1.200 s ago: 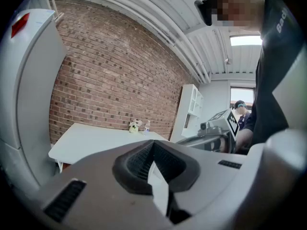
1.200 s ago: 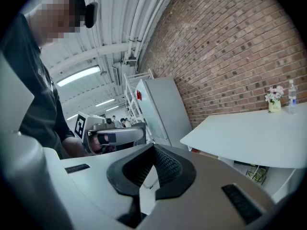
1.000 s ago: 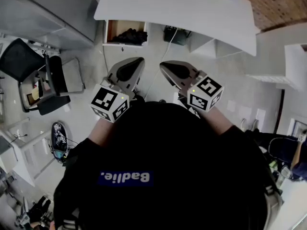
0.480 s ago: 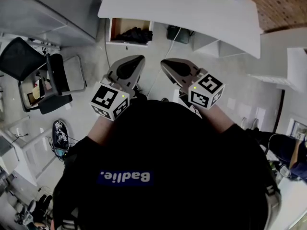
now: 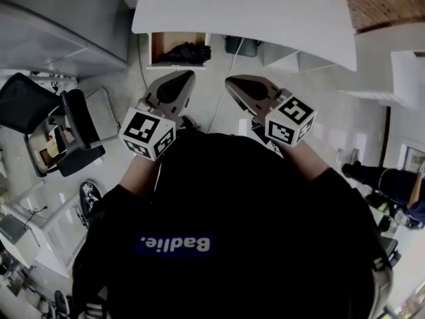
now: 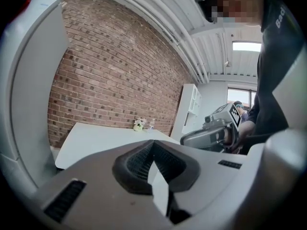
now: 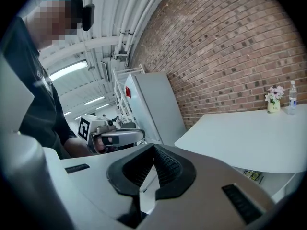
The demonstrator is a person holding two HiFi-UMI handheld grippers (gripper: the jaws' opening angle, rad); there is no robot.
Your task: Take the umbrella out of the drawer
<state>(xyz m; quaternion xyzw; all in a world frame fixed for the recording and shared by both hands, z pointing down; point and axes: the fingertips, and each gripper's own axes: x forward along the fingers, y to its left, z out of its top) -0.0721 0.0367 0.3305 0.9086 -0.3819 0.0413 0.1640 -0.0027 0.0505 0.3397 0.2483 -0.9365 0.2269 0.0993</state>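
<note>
Left tongs [image 5: 182, 78] and right tongs [image 5: 234, 84] are both closed together and empty, well short of the open drawer [image 5: 159, 43] under the white surface [image 5: 265, 12]. The dark umbrella [image 5: 182, 52] lies inside; open 1 pair before reaching in

A white table [image 5: 246, 8] is being shown from above, standing against a brick wall [image 6: 110, 80]. At the table's far end, a small vase of flowers [image 7: 274, 99] and a clear bottle [image 7: 292, 96] are being displayed side by side, close to the bricks. A black office chair [image 5: 30, 98] is being seen on the pale floor to the left, well apart from the table. A white cable [image 5: 224, 88] is being trailed across the floor from under the table. White shelving [image 6: 191, 107] is being shown beside the wall, tall and upright.
</note>
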